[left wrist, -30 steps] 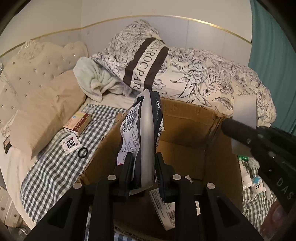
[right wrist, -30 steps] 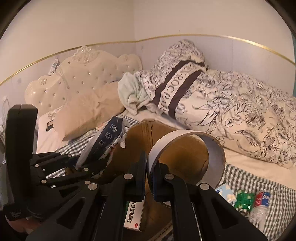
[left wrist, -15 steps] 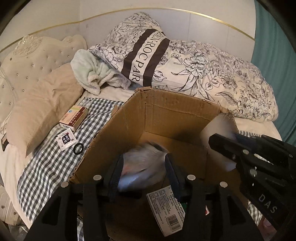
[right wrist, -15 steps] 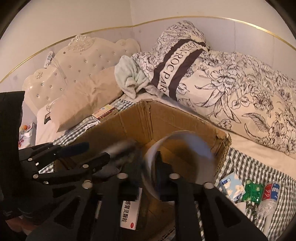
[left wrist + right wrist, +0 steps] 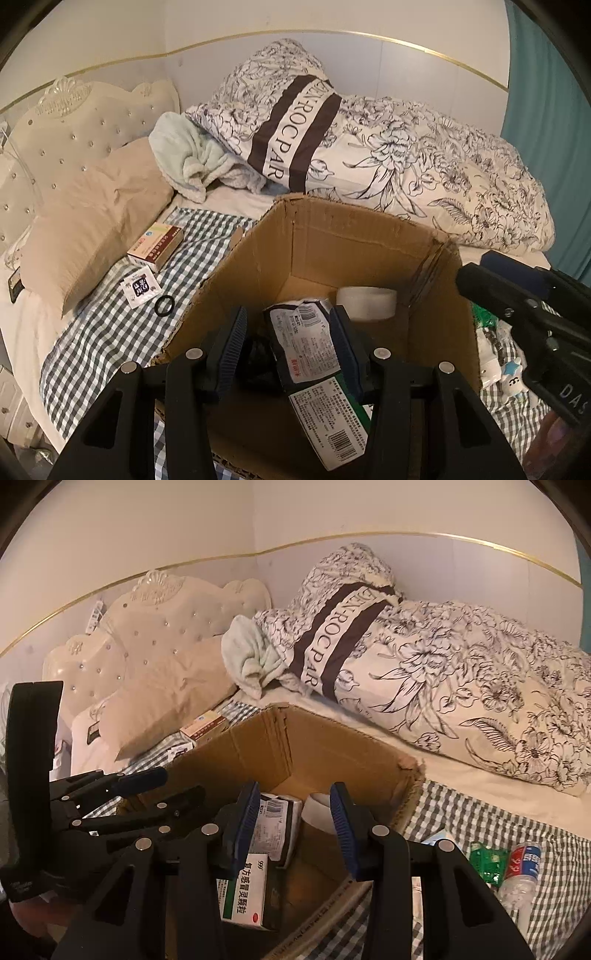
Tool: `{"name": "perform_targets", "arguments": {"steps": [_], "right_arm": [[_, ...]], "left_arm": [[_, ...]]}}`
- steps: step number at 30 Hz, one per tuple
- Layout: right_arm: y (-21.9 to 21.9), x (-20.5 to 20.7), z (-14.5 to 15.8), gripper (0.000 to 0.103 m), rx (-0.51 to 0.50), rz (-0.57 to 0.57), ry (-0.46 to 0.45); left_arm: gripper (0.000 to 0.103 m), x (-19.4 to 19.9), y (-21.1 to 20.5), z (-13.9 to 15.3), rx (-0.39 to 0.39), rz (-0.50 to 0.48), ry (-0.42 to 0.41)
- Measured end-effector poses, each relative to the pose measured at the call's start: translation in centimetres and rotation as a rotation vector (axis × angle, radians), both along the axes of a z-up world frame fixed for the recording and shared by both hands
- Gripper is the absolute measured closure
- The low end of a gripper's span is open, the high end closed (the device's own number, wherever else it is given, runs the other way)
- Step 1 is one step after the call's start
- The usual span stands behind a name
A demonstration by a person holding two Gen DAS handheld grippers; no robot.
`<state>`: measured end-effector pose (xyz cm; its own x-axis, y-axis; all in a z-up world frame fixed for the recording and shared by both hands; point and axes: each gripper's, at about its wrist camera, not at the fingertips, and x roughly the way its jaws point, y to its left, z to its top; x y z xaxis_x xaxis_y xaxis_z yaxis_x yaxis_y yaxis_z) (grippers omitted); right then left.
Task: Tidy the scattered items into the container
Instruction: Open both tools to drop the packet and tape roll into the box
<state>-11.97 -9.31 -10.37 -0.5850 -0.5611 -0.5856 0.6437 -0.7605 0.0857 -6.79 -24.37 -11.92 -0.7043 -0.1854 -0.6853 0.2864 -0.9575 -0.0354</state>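
Both over the cardboard box (image 5: 369,236) on the bed. Left hand-held gripper (image 5: 291,343) part open, empty; right hand-held gripper (image 5: 293,816) opening, empty. Snack packet (image 5: 303,339) lies flat inside, long axis toward far wall; tape roll (image 5: 365,301) on its side beyond.

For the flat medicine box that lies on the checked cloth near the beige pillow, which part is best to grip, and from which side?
Grip the medicine box across its two long side edges, coming from above with the left claw, which is nearer. The box lies flat with its broad face up, so only the narrow width seems to fit between the fingers. The beige pillow crowds its far side; the side towards the cardboard box looks freer.
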Motion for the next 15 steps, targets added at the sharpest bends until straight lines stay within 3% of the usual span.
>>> {"name": "perform_targets", "arguments": {"steps": [10, 15], "right_arm": [[3.1, 1.3, 2.3, 0.064, -0.031, -0.04, 0.056], [4.5, 2.4, 3.0, 0.06, -0.038, -0.052, 0.076]], "left_arm": [[0.048, 1.1, 1.7, 2.1, -0.01, -0.004, 0.063], [0.038, 1.8, 3.1, 3.7, -0.014, -0.017, 0.105]]}}
